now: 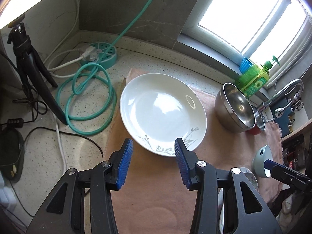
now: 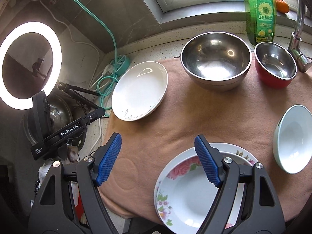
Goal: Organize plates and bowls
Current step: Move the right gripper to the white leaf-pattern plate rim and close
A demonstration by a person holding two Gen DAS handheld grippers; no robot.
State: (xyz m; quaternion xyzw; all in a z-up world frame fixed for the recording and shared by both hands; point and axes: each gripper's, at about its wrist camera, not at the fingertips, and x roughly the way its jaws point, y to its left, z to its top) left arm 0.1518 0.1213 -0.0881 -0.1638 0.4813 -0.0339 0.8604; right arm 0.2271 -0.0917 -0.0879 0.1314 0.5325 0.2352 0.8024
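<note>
A white plate with a grey leaf print (image 1: pixel 162 113) lies on the pink cloth (image 1: pixel 152 195), just beyond my open, empty left gripper (image 1: pixel 154 144); it also shows in the right wrist view (image 2: pixel 139 90). My right gripper (image 2: pixel 158 142) is open and empty above the cloth (image 2: pixel 175 117), its right finger over two stacked floral plates (image 2: pixel 193 191). A large steel bowl (image 2: pixel 215 58), a red steel-lined bowl (image 2: pixel 275 64) and a pale blue bowl (image 2: pixel 292 138) stand on the cloth. In the left wrist view the steel bowl (image 1: pixel 235 105) and pale blue bowl (image 1: pixel 262 160) sit right.
A green dish soap bottle (image 2: pixel 260 11) and a faucet (image 2: pixel 297 35) stand at the back right by the window. A teal hose (image 1: pixel 87 97), a teal power strip (image 1: pixel 101 54), cables and a black tripod (image 1: pixel 29 58) crowd the counter left. A ring light (image 2: pixel 29 64) glows at left.
</note>
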